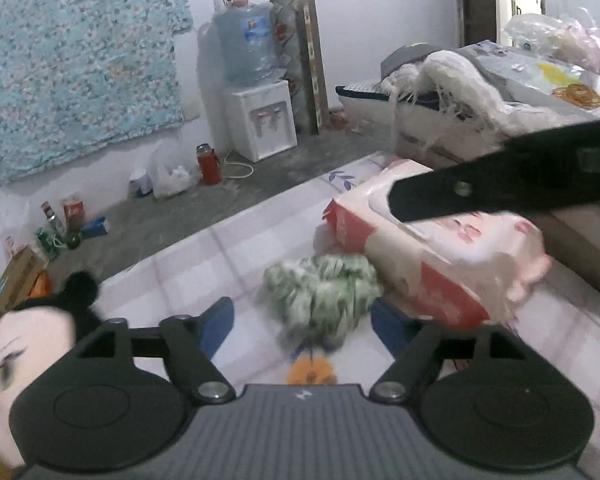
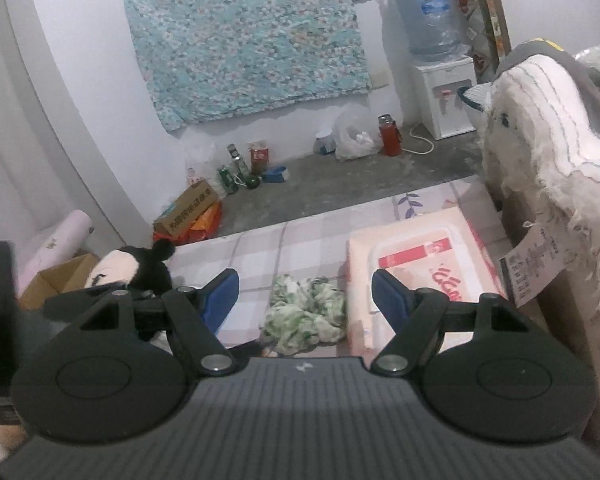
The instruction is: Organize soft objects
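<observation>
Two grippers hang over the checked bed sheet point(image 2: 260, 248), and we see both sets of jaws standing wide with nothing gripped. Our left gripper point(image 1: 302, 320) and right gripper point(image 2: 306, 294) each frame the crumpled green-and-white cloth point(image 2: 304, 316), which lies on the sheet touching the pink tissue pack point(image 2: 420, 264). A black-eared plush toy point(image 2: 136, 268) sits left.

Water dispenser point(image 2: 444, 96) up at one o'clock, red flask point(image 2: 388, 135) beside it, floral cloth point(image 2: 244, 40) at twelve
</observation>
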Demonstrator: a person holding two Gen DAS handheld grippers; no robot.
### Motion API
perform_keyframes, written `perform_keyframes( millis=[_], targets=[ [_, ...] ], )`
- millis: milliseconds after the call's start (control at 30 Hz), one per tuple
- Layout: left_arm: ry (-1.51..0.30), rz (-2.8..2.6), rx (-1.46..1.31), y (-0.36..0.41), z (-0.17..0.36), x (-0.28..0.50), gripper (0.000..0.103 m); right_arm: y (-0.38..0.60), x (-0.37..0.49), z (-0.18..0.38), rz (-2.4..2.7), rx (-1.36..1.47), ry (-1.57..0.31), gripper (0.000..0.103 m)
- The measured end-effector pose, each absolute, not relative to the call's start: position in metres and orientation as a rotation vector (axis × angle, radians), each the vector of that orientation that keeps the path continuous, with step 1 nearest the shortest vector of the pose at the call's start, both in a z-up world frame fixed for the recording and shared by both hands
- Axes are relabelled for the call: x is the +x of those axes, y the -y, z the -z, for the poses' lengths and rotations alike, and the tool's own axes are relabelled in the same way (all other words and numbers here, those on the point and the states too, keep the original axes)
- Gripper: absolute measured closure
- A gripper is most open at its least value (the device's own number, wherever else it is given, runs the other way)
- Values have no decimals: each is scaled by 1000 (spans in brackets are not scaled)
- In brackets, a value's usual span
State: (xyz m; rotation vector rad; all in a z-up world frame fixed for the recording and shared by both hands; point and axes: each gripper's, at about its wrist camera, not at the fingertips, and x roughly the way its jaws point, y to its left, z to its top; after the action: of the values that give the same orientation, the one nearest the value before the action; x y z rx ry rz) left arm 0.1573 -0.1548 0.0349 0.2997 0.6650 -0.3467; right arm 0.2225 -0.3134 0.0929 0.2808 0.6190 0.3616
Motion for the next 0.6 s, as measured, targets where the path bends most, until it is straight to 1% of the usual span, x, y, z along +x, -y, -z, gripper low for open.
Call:
perform_keyframes(
  millis=[67,133,233,267,300,333,367,400,500,600],
  targets=[
    [-695,335,274,163,-22,175,26,317,223,-93,-352,272,-618,30],
    [-731,331,193,163,-12,189,30,320,225,-93,-346,272,-619,30],
    [-766,321,77,161,1,206,30,325,224,-93,-341,293,-616,30],
    [-787,319,47,161,5,211,32,327,225,-92,-342,305,-618,30],
    [-806,316,26,161,8,215,39,329,226,-91,-340,312,-619,30],
    [-783,297,28,163,9,215,49,330,227,-91,-336,317,-620,30],
    [-781,286,50,165,9,215,61,331,226,-90,-332,320,-620,30],
    [-783,286,75,168,8,215,70,331,227,-89,-334,323,-623,30],
    [-795,290,110,170,5,210,77,331,227,-89,-335,317,-628,30],
    [-813,299,152,166,4,200,78,328,227,-90,-343,311,-633,30]
  ],
)
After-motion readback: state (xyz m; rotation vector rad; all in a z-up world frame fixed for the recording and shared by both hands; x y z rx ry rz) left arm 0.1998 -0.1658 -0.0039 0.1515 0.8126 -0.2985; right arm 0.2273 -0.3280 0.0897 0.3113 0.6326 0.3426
